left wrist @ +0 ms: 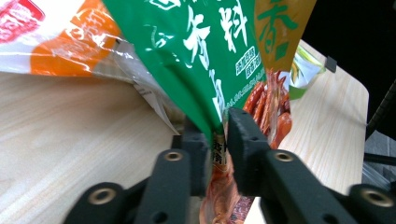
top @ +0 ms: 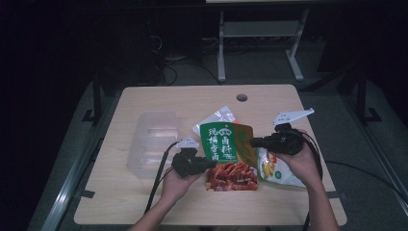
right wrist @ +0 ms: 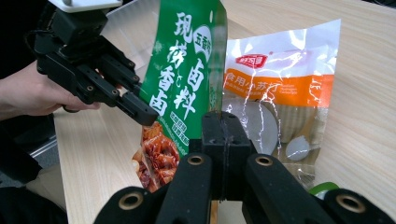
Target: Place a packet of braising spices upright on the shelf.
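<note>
A green seasoning packet (top: 219, 142) with white characters and a red food picture at its lower end is held up off the wooden table (top: 125, 202) between both grippers. My left gripper (top: 209, 163) pinches its left edge; in the left gripper view the jaws (left wrist: 217, 135) close on the packet (left wrist: 196, 46). My right gripper (top: 252, 142) is shut on the packet's opposite edge, jaws together (right wrist: 222, 121) on the packet (right wrist: 182, 70). The left gripper (right wrist: 144, 114) also shows in the right gripper view, in a person's hand.
A clear bag with an orange band (right wrist: 280, 84) lies on the table behind the packet. Another bag with yellow and green print (top: 276, 173) lies under the right hand. A clear plastic container (top: 154, 142) stands at the left. A cable hole (top: 242, 97) sits near the far edge.
</note>
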